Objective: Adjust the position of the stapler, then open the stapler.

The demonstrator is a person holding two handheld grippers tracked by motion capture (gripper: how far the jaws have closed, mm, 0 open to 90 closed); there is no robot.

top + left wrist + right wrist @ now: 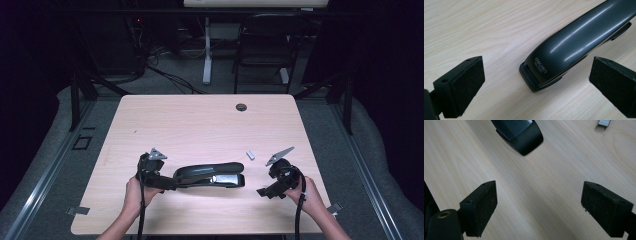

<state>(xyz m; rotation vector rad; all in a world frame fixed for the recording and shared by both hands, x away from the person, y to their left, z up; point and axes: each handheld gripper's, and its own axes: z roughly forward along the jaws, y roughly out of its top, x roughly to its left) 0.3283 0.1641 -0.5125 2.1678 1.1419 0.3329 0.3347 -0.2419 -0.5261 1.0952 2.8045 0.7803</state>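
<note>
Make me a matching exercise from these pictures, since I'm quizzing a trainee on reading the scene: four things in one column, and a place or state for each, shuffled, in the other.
Things:
1. stapler
2. strip of staples
3. left tool
4. round grommet hole

Places or states:
A. near the far edge of the table
B. jaws open, one on each side of the stapler's rear end, not touching it
C. small and silvery, lying between the stapler and the right tool
D. black, lying lengthwise on the wood between the two tools

Pairs: 1-D, 2-C, 3-B, 4-A
</note>
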